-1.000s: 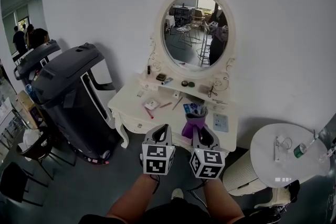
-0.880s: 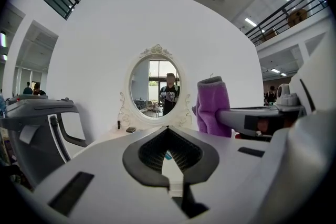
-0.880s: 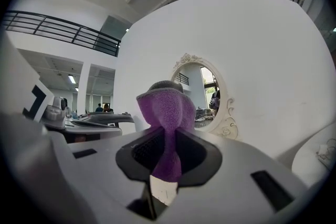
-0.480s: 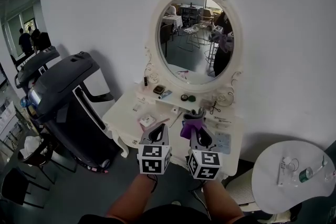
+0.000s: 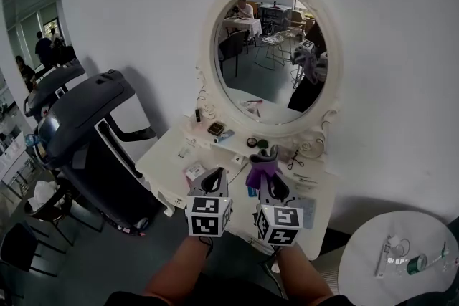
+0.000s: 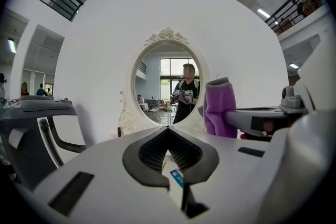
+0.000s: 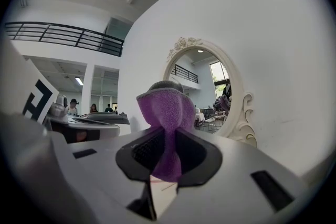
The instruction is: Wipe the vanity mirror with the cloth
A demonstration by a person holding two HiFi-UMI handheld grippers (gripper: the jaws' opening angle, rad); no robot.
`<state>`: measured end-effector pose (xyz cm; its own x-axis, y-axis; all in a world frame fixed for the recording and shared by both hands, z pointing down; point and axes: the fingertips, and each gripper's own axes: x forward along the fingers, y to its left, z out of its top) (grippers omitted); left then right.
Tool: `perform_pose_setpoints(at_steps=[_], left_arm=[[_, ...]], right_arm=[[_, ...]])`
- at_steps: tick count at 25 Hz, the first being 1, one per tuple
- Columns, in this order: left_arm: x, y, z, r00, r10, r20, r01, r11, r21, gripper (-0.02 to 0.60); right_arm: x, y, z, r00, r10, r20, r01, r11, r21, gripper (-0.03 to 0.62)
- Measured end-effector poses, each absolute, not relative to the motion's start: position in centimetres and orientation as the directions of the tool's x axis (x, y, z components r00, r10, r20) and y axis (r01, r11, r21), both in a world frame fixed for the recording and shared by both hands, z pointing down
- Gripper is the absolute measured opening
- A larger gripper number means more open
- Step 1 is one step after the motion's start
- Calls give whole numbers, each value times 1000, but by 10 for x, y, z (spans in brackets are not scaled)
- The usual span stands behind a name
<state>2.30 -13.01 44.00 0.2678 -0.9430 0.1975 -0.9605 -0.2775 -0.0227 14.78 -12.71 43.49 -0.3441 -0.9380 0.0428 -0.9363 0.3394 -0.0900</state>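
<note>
Oval white-framed mirror standing at the back edge of the white tabletop, right tongs clamped on a purple cloth above the tabletop's front edge, short of the glass, left tongs closed and empty just beside them

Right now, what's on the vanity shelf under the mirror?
A box, two round jars and scissors. The purple cloth in the right gripper hides things behind it.
</note>
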Motion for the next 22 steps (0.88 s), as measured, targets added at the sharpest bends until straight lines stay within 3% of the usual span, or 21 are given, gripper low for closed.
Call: perform_pose_setpoints(at_steps=[22], left_arm=[[20,-224,434,374,-910,180,-924,-383,-16,-3]], right_arm=[[144,-210,419,-239,-971,22,-969,238,-63,66]])
